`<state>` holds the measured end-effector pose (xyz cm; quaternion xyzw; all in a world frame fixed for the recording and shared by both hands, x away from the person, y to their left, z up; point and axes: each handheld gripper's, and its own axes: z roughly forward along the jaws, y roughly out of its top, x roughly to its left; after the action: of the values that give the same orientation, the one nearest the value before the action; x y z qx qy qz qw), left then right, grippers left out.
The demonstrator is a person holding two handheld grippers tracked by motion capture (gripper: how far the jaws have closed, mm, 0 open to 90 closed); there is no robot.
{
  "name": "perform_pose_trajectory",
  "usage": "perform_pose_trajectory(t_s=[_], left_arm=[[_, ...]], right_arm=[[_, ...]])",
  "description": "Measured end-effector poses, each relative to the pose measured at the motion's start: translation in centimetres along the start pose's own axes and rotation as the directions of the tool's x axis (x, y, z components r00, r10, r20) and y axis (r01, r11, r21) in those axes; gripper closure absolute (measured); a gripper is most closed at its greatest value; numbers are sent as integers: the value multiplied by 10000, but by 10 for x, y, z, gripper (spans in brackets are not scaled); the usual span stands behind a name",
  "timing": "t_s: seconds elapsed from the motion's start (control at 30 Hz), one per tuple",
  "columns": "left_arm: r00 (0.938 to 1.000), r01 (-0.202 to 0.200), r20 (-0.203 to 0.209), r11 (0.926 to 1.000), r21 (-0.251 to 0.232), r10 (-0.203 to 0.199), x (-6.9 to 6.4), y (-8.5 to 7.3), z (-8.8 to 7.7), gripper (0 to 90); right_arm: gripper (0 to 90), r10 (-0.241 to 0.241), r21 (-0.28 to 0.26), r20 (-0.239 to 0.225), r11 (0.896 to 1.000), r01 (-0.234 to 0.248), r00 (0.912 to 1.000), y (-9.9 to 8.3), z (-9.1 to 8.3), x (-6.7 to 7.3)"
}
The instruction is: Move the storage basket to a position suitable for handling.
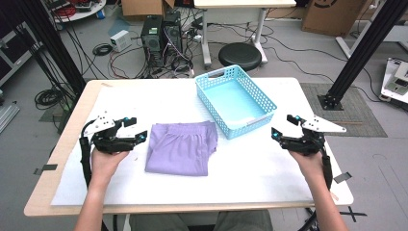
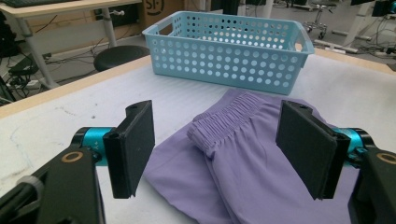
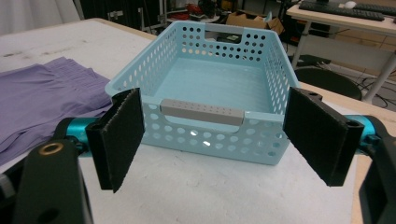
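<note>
Folded purple shorts (image 1: 181, 147) lie flat on the white table cover in front of the person, their elastic waistband (image 2: 223, 122) facing the basket. A light blue perforated basket (image 1: 235, 100) sits empty behind them, a little to the right. My left gripper (image 1: 137, 130) is held just left of the shorts, jaws wide open and empty, pointing toward the cloth (image 2: 261, 163). My right gripper (image 1: 282, 127) hovers right of the basket, open and empty, facing the basket's near end with its grey handle (image 3: 201, 112).
The white cover (image 1: 269, 168) spans most of the wooden table (image 1: 72, 130). Beyond the far edge are a black stool (image 1: 239, 55), computer towers (image 1: 161, 33), cables and a black frame post (image 1: 356, 53). The purple shorts (image 3: 42, 102) lie left of the basket in the right gripper view.
</note>
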<state>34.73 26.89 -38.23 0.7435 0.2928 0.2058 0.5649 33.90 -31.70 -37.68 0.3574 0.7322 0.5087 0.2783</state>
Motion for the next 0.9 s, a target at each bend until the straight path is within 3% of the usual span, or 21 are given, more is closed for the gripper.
perform_pose_trajectory(t_s=[0.3, 0.63, 0.9], left_arm=[[10000, -51, 17, 10000, 44, 50, -2, 0, 2, 280], [9998, -61, 176, 9995, 302, 56, -5, 0, 10, 280], [9998, 1, 201, 9994, 344, -8, -6, -1, 11, 280]], right_arm=[[212, 115, 9, 114, 9999, -116, 9999, -2, 2, 1], [212, 67, 8, 254, 10000, -68, 9997, -3, 5, 12], [212, 142, 312, 111, 9994, -146, 9998, -3, 25, 33]])
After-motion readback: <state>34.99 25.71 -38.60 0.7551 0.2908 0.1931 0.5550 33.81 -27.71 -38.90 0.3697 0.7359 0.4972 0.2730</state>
